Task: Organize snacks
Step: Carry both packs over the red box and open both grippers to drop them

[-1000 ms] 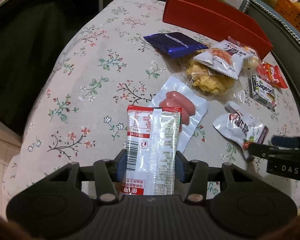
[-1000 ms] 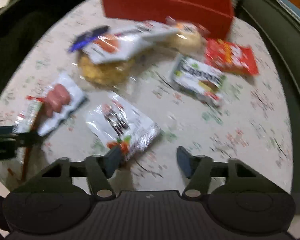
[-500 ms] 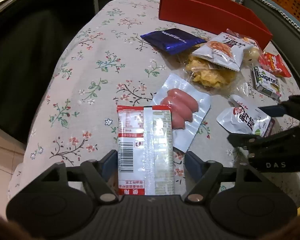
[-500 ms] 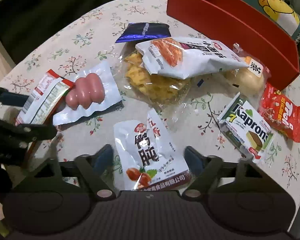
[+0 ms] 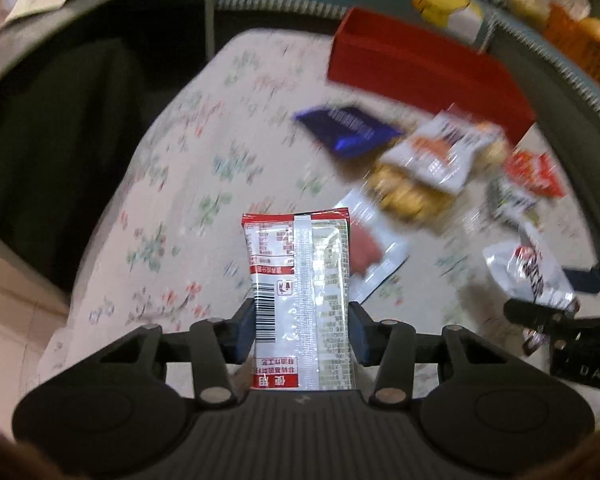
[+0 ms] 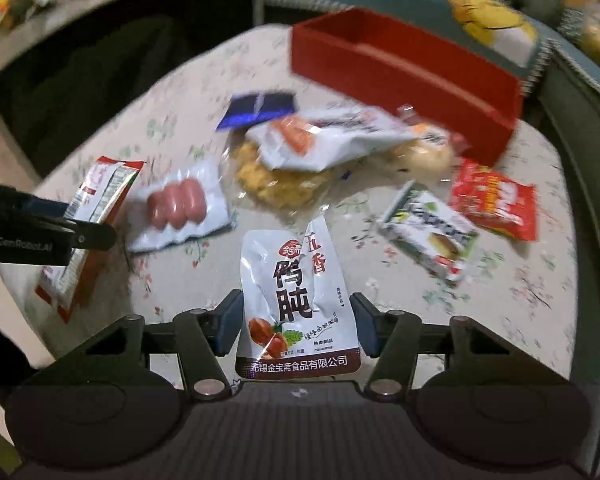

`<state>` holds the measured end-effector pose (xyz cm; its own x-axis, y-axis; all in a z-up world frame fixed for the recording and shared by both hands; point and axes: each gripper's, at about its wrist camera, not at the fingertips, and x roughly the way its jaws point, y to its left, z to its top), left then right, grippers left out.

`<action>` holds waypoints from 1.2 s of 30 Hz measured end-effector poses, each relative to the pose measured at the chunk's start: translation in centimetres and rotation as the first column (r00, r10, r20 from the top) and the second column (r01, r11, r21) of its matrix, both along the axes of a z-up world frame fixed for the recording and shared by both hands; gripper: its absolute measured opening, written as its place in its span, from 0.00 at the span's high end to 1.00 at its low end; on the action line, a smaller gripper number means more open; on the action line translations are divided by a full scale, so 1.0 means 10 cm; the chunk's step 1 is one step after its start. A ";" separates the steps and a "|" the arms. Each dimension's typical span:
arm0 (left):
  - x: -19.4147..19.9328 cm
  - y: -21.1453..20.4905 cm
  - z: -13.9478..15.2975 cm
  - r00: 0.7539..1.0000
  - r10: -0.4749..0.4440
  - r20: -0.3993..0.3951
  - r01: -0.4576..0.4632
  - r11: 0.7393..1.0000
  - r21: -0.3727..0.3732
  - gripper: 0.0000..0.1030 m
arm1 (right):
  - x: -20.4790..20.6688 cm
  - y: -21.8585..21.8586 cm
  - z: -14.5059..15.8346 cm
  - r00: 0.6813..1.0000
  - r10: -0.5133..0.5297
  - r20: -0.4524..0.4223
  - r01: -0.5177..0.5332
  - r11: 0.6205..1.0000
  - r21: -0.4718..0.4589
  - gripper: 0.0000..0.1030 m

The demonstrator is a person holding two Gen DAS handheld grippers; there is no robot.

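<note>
My left gripper (image 5: 302, 328) is closing, its pads pressed on both sides of a red-and-white packet (image 5: 296, 264) that stands upright above the floral table (image 5: 204, 200). My right gripper (image 6: 296, 320) is also closing, with a silver pouch (image 6: 296, 280) printed in black characters gripped between its pads and raised off the cloth. In the right wrist view the left gripper (image 6: 80, 220) shows at the left edge with its packet (image 6: 96, 196). The long red box (image 6: 400, 68) stands at the table's far side, apart from both grippers.
On the cloth lie a sausage pack (image 6: 180, 204), a blue packet (image 5: 348, 128), a white bag (image 6: 328, 140) on a yellow cracker bag (image 6: 276, 184), a wafer pack (image 6: 432, 232) and a red packet (image 6: 496, 200). A dark drop borders the table's left edge.
The left jaws opened around the packet, then closed on it again. The right gripper moved over the silver pouch and closed on it. Both grippers rose.
</note>
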<state>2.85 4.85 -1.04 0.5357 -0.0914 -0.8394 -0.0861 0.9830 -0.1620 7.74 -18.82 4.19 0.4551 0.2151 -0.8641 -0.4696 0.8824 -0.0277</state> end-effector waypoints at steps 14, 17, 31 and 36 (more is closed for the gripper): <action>1.02 -0.47 0.48 0.983 -0.063 0.170 0.066 0.998 -0.009 0.51 | 0.82 -0.05 0.48 0.974 -0.192 0.123 0.166 0.967 0.191 0.38; 1.43 -0.53 0.50 0.980 -0.056 0.190 0.061 0.998 -0.021 0.51 | 1.14 -0.07 0.53 0.963 -0.228 0.142 0.197 0.959 0.203 0.38; 2.83 -0.87 0.58 0.953 -0.049 0.300 0.051 0.999 0.002 0.51 | 2.37 -0.30 0.33 0.920 -0.349 0.179 0.316 0.930 0.187 0.38; 3.09 -0.95 0.43 0.946 -0.067 0.316 0.059 0.998 0.037 0.51 | 2.62 -0.30 0.19 0.919 -0.348 0.187 0.315 0.931 0.185 0.38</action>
<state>33.79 -4.63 3.25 0.7683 -0.1139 -0.6299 0.0278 0.9891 -0.1449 33.96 -21.83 6.07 0.6919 0.1377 -0.7088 -0.1471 0.9879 0.0483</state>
